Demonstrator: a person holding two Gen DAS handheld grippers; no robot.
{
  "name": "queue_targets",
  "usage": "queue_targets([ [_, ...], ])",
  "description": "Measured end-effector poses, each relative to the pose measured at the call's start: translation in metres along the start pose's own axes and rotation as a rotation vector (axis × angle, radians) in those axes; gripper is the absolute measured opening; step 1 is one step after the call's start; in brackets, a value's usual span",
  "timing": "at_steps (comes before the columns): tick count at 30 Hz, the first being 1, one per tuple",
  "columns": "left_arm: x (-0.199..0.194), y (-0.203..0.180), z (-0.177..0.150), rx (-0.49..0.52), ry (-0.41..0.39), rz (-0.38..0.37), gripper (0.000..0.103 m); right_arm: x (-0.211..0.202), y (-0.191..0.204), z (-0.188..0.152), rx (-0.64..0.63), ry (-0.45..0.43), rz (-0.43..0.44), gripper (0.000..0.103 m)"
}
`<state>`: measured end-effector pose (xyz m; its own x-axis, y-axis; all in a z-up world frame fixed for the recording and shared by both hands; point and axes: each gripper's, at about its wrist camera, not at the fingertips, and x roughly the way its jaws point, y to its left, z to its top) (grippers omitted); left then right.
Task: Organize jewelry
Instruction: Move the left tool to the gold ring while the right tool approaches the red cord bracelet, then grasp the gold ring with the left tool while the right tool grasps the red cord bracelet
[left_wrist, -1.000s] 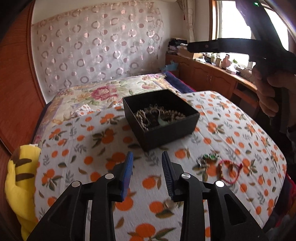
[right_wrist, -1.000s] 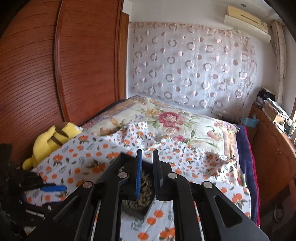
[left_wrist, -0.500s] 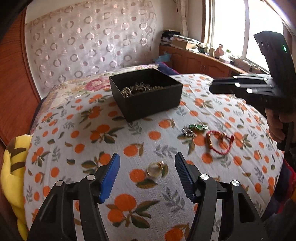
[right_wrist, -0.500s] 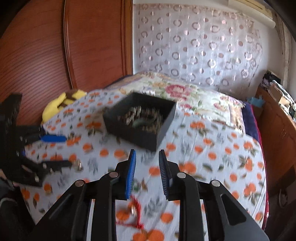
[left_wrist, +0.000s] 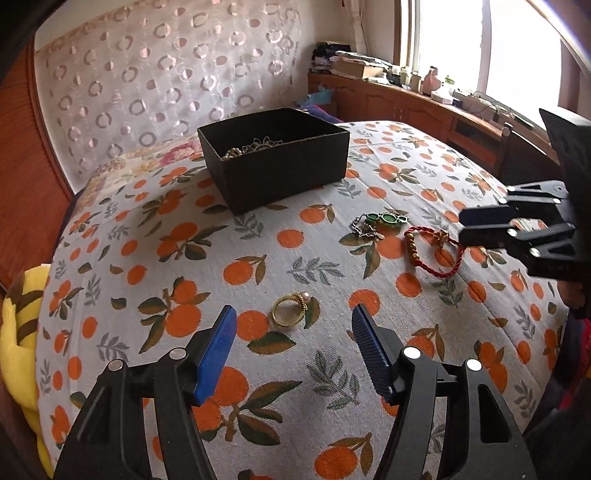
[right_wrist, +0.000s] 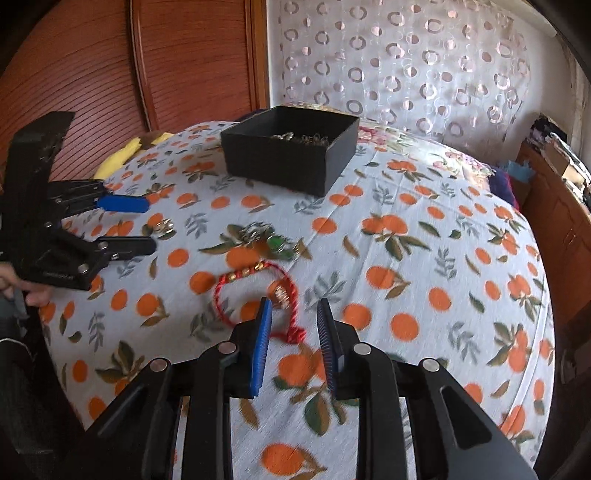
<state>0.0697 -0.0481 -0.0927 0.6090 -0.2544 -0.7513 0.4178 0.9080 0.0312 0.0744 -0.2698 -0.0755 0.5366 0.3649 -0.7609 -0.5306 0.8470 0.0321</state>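
Observation:
A gold ring with a pearl (left_wrist: 290, 308) lies on the orange-print cloth (left_wrist: 147, 258), just ahead of my left gripper (left_wrist: 293, 326). That gripper is open wide, one finger to each side of the ring and short of it. My right gripper (right_wrist: 294, 308) is open a little over the near end of a red cord bracelet (right_wrist: 255, 288). The cord runs between its fingers, and the pads do not press on it. A green-stone bracelet (left_wrist: 384, 220) lies beside the red one. Behind them, a black box (left_wrist: 280, 166) holds several chains.
A yellow plush toy (left_wrist: 18, 325) hangs off the cloth's left edge. A red wood wardrobe (right_wrist: 110, 74) stands on that side. A wooden cabinet (left_wrist: 424, 110) with clutter on it runs under the window. A floral quilt (right_wrist: 399, 140) lies behind the box. The cloth drops away at the near edge.
Both grippers came down toward the cloth. My left jaws widened and now flank the ring. My right gripper swung from above the box down to the red bracelet and opened a little.

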Motion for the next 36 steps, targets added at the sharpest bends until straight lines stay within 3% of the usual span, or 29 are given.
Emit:
queue_targets([
  [10, 0.01, 0.003, 0.003, -0.016, 0.025, 0.001, 0.062, 0.007, 0.006, -0.009, -0.012, 0.032, -0.021, 0.027],
  [20, 0.012, 0.007, 0.003, -0.032, 0.039, 0.004, 0.061, 0.006, 0.008, -0.015, -0.012, -0.004, -0.007, 0.015],
  [30, 0.016, 0.011, 0.009, -0.057, 0.03, 0.019, 0.044, 0.005, 0.009, -0.016, -0.013, -0.007, -0.011, 0.015],
  [33, 0.015, 0.012, 0.009, -0.057, 0.028, 0.018, 0.032, 0.005, 0.008, -0.016, -0.009, -0.007, -0.006, 0.015],
  [34, 0.015, 0.012, 0.009, -0.055, 0.026, 0.015, 0.023, 0.005, 0.009, -0.016, -0.008, -0.007, -0.005, 0.015],
  [36, 0.014, 0.011, 0.008, -0.052, 0.025, 0.009, 0.02, 0.005, 0.008, -0.017, -0.007, -0.008, -0.004, 0.015],
])
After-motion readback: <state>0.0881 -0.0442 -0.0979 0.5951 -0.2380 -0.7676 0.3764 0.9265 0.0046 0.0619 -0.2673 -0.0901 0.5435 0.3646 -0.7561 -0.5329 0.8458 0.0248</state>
